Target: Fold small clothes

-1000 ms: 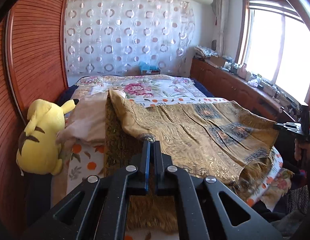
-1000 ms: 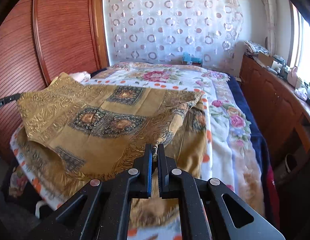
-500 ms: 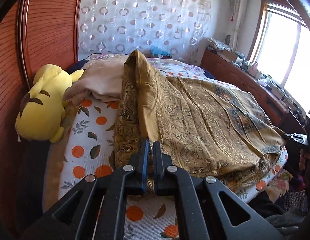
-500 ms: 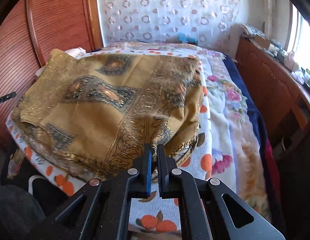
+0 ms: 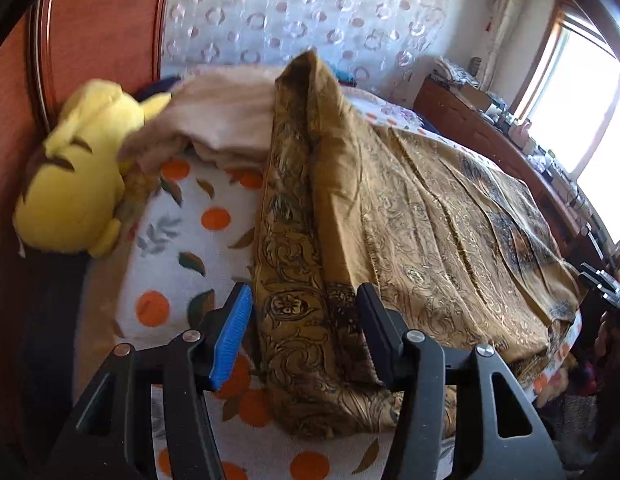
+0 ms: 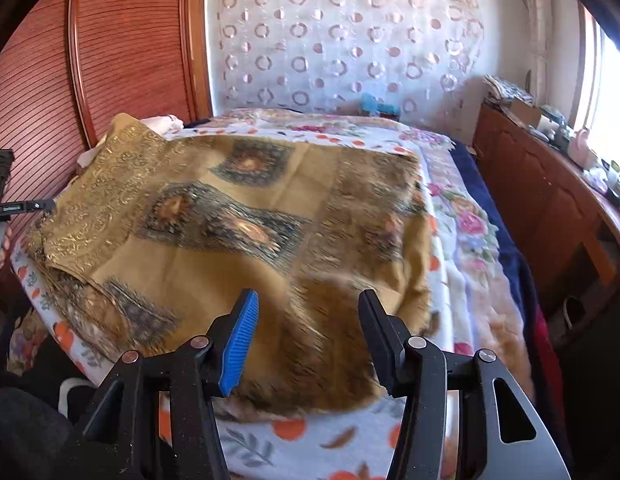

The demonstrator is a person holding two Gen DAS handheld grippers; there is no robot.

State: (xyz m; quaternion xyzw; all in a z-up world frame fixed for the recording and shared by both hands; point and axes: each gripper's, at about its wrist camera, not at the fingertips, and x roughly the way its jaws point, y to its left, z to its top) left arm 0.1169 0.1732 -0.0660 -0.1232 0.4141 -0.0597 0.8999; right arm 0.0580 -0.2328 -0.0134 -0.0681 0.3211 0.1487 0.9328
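Both pairs of jaws, pressed on the cloth (image 6: 237, 216) half a second ago, are now spread wide with nothing held. Its near edge has been dropped onto the bed (image 5: 177, 240) and lies doubled between and ahead of the left gripper (image 5: 303, 334) and right gripper (image 6: 307, 334). One fold is judged laid; the cloth is freed for regrasping.

The gold cloth (image 6: 237, 240) blurs near the right tongs (image 6: 307, 330) (pattern unreadable there).

Shiny gold-brown cloth (image 6: 237, 216), ribbed wood panel (image 6: 121, 52)
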